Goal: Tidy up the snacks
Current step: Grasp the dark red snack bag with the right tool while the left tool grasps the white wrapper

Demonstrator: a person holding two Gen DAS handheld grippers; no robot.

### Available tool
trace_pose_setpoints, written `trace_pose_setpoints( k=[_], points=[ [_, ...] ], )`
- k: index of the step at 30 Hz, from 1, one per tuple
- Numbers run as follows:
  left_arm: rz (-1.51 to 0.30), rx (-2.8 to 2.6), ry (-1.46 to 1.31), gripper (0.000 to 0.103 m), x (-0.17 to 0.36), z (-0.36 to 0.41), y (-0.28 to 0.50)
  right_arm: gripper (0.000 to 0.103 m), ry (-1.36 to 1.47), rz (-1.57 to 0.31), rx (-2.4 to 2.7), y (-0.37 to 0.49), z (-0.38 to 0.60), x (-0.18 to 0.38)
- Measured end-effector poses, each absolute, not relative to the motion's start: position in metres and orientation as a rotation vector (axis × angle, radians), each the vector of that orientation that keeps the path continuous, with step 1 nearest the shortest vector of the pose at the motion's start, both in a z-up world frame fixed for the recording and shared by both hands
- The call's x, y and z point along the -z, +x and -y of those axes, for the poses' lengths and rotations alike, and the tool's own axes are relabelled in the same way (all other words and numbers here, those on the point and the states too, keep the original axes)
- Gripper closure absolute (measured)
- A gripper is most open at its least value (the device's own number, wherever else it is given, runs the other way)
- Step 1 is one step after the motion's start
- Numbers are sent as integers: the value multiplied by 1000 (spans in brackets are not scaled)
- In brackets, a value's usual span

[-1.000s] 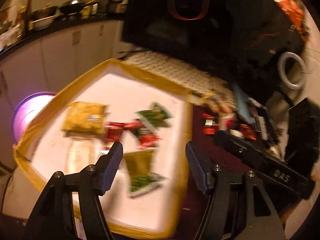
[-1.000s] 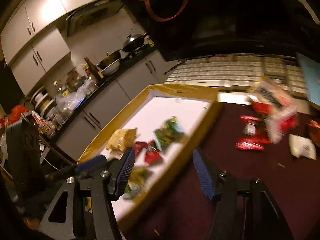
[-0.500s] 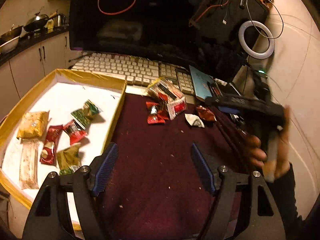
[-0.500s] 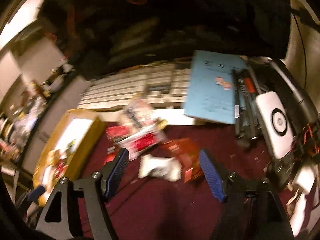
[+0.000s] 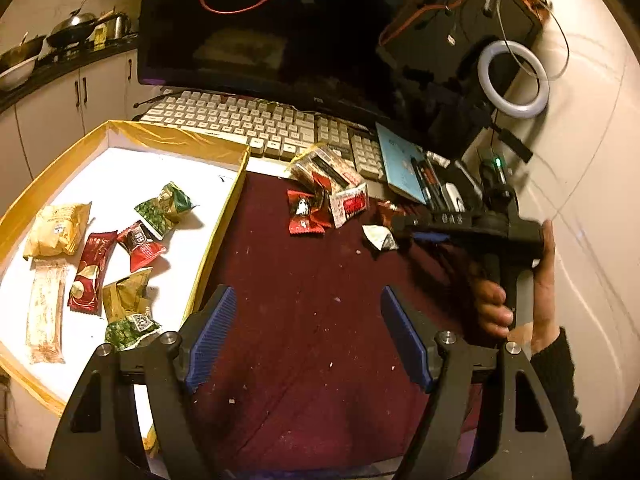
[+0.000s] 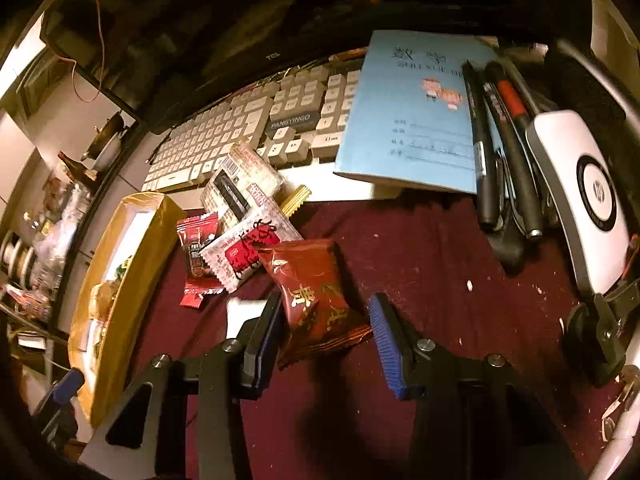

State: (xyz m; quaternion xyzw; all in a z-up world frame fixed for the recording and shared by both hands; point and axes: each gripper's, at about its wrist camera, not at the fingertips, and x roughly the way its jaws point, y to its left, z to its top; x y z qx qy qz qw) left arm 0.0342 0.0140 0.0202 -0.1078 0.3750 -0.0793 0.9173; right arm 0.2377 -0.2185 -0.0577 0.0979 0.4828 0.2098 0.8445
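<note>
A yellow-rimmed box with a white floor holds several snack packets, among them a green one and a red one. Loose snacks lie on the maroon cloth: a red-and-white pile and a small white packet. My left gripper is open and empty above the cloth. My right gripper is open, its jaws on either side of a dark red packet with gold letters. The box and the pile also show in the right wrist view.
A keyboard and a dark monitor stand behind the cloth. A blue notebook, pens and a white device lie at the right. A ring light stands by the wall.
My left gripper has swung from over the box to over the cloth. My right gripper has moved right and down onto the dark red packet, jaws now around it.
</note>
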Motion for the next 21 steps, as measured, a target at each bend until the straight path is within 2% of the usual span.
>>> trace_pose_setpoints(
  k=[3,4,7,14,21],
  points=[
    [-765,170,-231,28,-21,-12,36,56,215,-1013,-446,239,216,56],
    [-771,166,-233,28,-21,-11,37,61,194,-1024,-446,241,213,57],
    [-792,172,-213,28,-18,-5,40,69,188,-1005,-424,239,214,51],
    [-854,252,-81,28,-17,32,70,70,319,-772,-360,169,250,30],
    [-961,347,144,28,2,93,126,70,431,-713,-263,146,280,45]
  ],
)
